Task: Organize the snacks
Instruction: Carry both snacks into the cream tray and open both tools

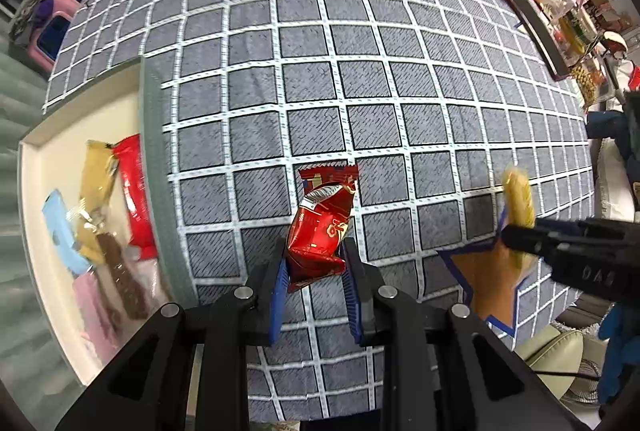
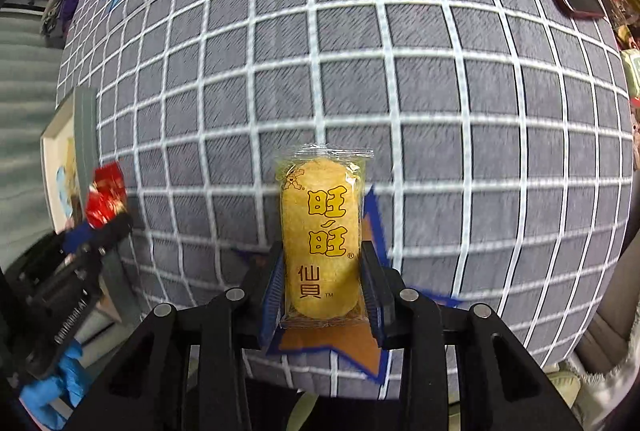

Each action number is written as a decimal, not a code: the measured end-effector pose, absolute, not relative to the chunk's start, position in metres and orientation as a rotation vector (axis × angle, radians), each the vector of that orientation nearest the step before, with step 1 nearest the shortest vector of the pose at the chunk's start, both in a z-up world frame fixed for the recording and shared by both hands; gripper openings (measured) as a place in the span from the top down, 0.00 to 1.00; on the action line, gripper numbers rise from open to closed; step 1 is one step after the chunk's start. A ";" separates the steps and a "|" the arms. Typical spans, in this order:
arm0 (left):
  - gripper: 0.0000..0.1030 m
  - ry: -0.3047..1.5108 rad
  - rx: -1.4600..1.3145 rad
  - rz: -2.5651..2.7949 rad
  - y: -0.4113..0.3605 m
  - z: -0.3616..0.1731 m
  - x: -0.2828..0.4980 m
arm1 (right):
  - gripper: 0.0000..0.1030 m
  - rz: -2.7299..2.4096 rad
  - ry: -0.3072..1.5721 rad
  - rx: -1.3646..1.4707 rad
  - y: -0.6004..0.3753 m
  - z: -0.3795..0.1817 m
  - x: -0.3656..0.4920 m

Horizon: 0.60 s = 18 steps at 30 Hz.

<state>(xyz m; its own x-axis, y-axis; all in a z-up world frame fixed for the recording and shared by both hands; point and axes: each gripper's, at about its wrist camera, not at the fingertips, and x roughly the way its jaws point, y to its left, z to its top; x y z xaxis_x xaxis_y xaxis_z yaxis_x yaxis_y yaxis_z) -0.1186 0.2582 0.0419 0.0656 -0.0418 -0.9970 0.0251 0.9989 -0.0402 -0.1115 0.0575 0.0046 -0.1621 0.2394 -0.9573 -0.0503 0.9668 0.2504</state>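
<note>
Checked cloth is covering the table (image 1: 360, 79); at its left edge a tray (image 1: 36, 167) is holding snacks. Left tongs (image 1: 316, 271) are pinching a red packet (image 1: 320, 231), and right tongs (image 2: 324, 283) are squeezing a yellow cracker pack (image 2: 322, 235) above an orange star (image 2: 344, 347).

— Left hand-held gripper (image 1: 316, 271)?
— Pointing forward, raised off the surface below. Blue-padded fingers (image 1: 279, 291) drawn in from both sides, clamped on something red between them. Black linkage arms spread wide behind.

— And the right hand-held gripper (image 2: 322, 283)?
— Same pose: level, pointing forward, held aloft. Blue pads (image 2: 272, 295) pressed on either side of a yellow packet, gripped low down.

— Relative placement?
— Side by side, well apart. Right one entering the left view from the right edge. Blue-gloved hand (image 2: 56, 387) wrapped behind the left one's body.
</note>
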 end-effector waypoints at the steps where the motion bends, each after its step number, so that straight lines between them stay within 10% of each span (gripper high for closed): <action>1: 0.73 1.497 -0.020 -0.048 0.262 0.047 -0.125 | 0.64 0.258 1.716 0.144 0.061 0.008 -0.121; 18: 0.73 1.379 -0.101 0.059 0.352 0.105 -0.158 | 0.64 0.407 1.643 0.028 0.221 0.069 -0.132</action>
